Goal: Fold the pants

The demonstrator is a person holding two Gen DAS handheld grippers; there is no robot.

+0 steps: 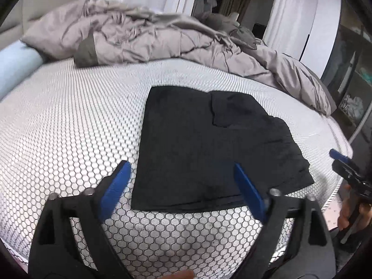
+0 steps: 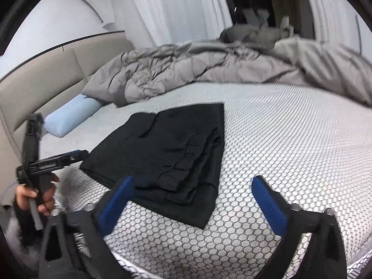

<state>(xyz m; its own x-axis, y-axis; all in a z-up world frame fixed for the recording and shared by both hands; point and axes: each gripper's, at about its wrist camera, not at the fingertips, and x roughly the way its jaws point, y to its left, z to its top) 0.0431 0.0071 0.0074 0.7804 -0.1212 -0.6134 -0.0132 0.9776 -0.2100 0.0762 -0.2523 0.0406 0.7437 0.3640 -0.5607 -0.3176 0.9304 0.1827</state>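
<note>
Over at the left end of the bed a pale blue bolster pillow point(image 2: 69, 118) lies against the headboard, and behind it a grey duvet point(image 1: 144, 37) is bunched along the far side. Next across, the left gripper point(image 1: 180, 181) hangs above the near edge of the mattress point(image 1: 69, 121), its blue fingers point(image 1: 116, 188) spread wide with nothing between them. In front of it, lying flat on the honeycomb-patterned cover, are the black pants point(image 1: 204, 148), folded into a compact rectangle with several layers stacked at one end. Furthest right is the right gripper point(image 2: 193, 195), its jaws also wide apart and empty, hovering just off the bundle's stepped edge.

The folding looks finished or close to it, so the danger now is undoing it. The layered end is uneven and looks loose; a fingertip brushing it on a careless pass could drag the top layer off. Pinching only the uppermost layer would let the rest fall open. The bundle also sits near the mattress's front edge, so a nudge might push it over.
</note>
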